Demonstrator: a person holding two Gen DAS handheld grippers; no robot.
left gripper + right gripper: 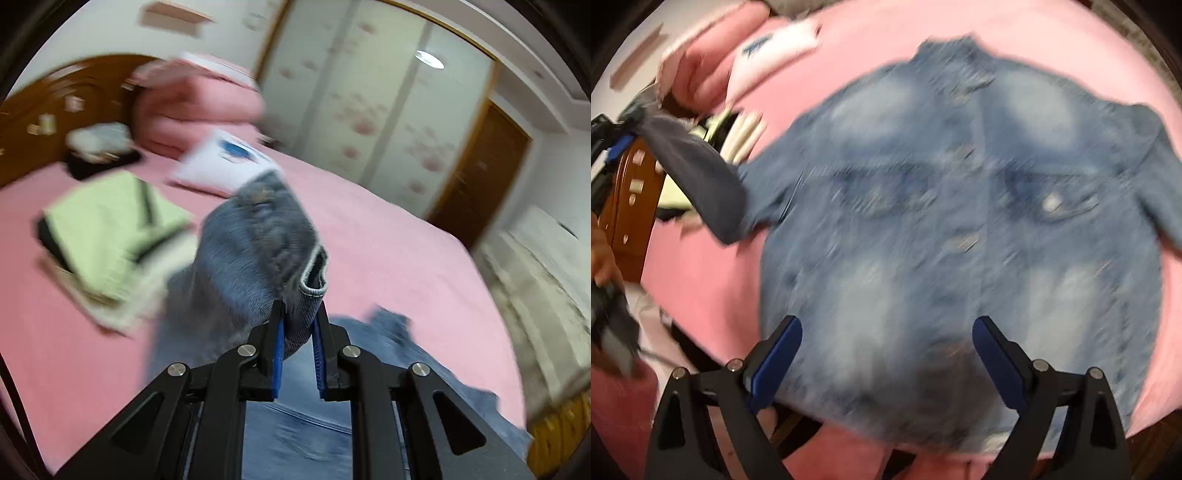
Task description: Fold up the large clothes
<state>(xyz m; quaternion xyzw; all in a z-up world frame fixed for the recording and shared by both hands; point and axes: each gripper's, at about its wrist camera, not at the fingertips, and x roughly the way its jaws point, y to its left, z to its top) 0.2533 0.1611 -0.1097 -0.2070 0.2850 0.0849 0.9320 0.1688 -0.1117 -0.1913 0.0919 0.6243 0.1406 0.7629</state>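
Note:
A blue denim jacket [960, 229] lies front up and spread on the pink bed [1052, 40], collar far from me. My left gripper [299, 314] is shut on the cuff of its sleeve [255, 251] and holds it lifted above the bed. In the right wrist view that sleeve [701, 177] rises to the left toward the left gripper [617, 146]. My right gripper [886, 328] is open and empty, hovering over the jacket's lower hem. Both views are motion-blurred.
A stack of folded clothes with a light green top [110, 229] lies on the bed [388, 240] to the left. A white folded garment with a blue print [229, 162] and pink bedding [192, 107] sit near the wooden headboard [48, 107]. Wardrobe doors [369, 103] stand behind.

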